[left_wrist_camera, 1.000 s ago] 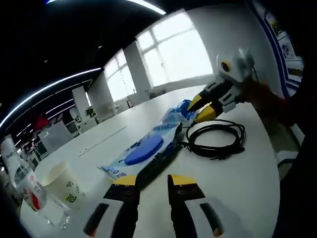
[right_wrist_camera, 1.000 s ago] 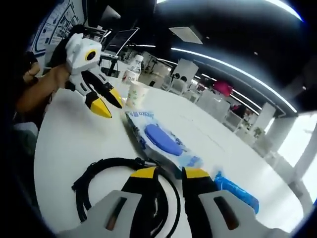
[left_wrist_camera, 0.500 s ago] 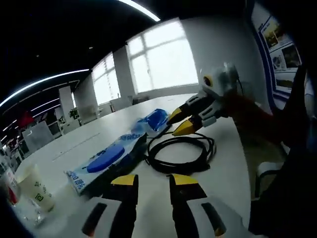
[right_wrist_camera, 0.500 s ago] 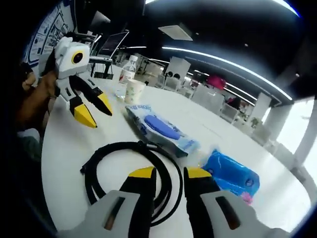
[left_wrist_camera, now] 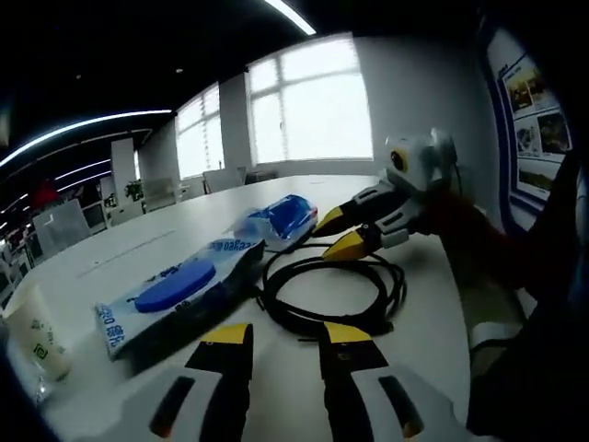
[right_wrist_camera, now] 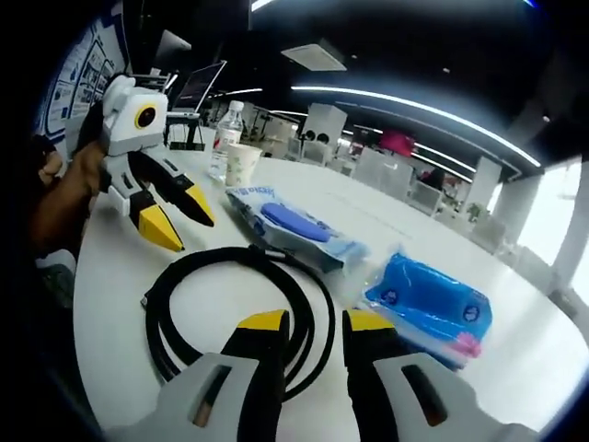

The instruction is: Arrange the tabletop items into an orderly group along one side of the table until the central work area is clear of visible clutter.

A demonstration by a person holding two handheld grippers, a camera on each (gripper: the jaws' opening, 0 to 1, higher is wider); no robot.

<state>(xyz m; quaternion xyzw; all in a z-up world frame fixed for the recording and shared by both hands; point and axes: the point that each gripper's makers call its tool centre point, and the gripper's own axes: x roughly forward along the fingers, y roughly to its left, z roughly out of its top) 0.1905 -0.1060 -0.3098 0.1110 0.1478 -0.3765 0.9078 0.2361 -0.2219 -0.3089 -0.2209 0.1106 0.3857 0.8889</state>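
1. Left gripper view: my left gripper (left_wrist_camera: 279, 336) hangs low over the white table (left_wrist_camera: 433, 304), its two yellow-tipped jaws a little apart with nothing between them. Just ahead of the tips lies the coiled black cable (left_wrist_camera: 333, 290), flat on the tabletop. To the left of the coil is the flat wet-wipes pack (left_wrist_camera: 175, 295) with its blue oval lid, and beyond that the blue pouch (left_wrist_camera: 281, 215), further up the table. A paper cup (left_wrist_camera: 35, 333) stands at the far left edge. My right gripper (left_wrist_camera: 354, 232) comes in from the right, its tips over the far side of the coil.

2. Right gripper view: my right gripper (right_wrist_camera: 311, 322) sits over the near arc of the black cable (right_wrist_camera: 235, 308), jaws slightly parted and holding nothing; I cannot tell whether the tips touch the cable. The wet-wipes pack (right_wrist_camera: 290, 228) lies just past the coil, and the blue pouch (right_wrist_camera: 428, 304) is to its right, close to it. The paper cup (right_wrist_camera: 243, 165) and a clear water bottle (right_wrist_camera: 224, 138) stand together at the far end. My left gripper (right_wrist_camera: 179, 216) is at the left, tips hovering near the coil's left edge.

3. Step in hand, as I judge it: both grippers are closing in on the cable, so it looks like the next item to be shifted toward the row formed by pack, pouch, cup and bottle.

4. Next move: I need to open wider, drop over a bundled stretch of the coil, and close on several strands at once. A floppy coil may unwind if I pinch one loop.
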